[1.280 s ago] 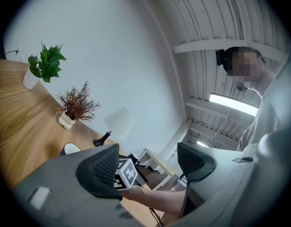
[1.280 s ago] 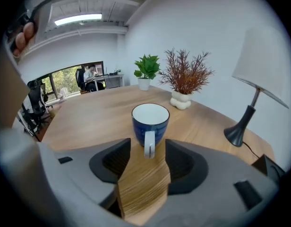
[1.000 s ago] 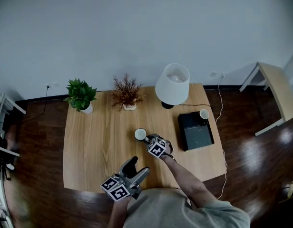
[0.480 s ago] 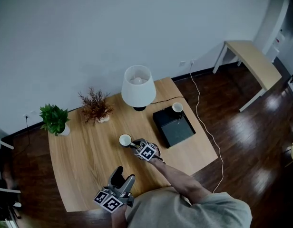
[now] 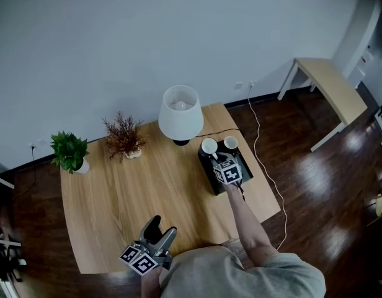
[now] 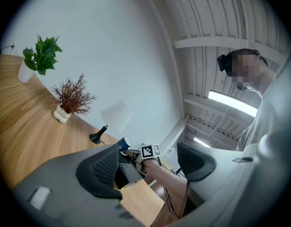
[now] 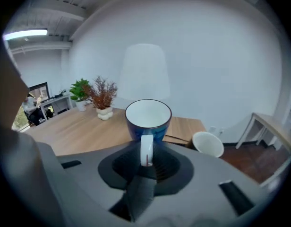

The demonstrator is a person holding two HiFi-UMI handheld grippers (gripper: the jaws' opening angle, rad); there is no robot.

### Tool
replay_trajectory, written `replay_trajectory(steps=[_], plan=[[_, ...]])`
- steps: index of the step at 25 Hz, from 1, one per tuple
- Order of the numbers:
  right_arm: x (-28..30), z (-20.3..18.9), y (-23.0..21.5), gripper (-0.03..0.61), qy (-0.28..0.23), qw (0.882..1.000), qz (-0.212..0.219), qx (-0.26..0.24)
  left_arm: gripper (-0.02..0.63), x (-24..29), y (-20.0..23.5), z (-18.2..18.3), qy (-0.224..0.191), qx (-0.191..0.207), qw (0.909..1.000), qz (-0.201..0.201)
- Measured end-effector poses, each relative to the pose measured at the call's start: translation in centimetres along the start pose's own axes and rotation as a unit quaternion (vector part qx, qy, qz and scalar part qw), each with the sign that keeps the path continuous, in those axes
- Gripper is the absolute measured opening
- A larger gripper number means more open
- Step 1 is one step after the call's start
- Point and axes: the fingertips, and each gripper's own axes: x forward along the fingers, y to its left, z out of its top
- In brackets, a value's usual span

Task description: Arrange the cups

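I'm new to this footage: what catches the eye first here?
The blue mug, pinched by its handle in the right gripper, is over the black tray beside a white cup. Behind them a white-shaded lamp stands at the far edge of the table; the left gripper hangs open near the front edge.

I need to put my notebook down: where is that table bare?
The broad middle of the table is bare, bordered by the green plant, the dried plant, the lamp and the left gripper at the near edge. The right end is crowded: the black tray, a white cup on it, and the right gripper holding a blue cup there.
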Motion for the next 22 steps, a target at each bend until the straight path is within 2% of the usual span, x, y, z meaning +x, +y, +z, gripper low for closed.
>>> replay_trajectory(steps=[4,9,16,22], plan=[[0.4,-2.6,-2.8,0.078,0.053,0.998,-0.020,0.002,0.377,0.1,-0.1,0.2,-0.002,0.001,1.0000,-0.001],[0.6,-3.7,-3.2,0.078,0.076,0.996,-0.031,0.017,0.377,0.1,-0.3,0.2,-0.003,0.004,1.0000,-0.001],[0.6,-3.4,-3.5,0.078,0.121,0.992,-0.007,0.029,0.377,-0.1,-0.3,0.2,-0.004,0.005,1.0000,0.003],[0.5,-3.8,-2.8,0.087,0.128,0.992,0.012,0.021,0.377,0.1,-0.5,0.1,-0.002,0.004,1.0000,0.001]])
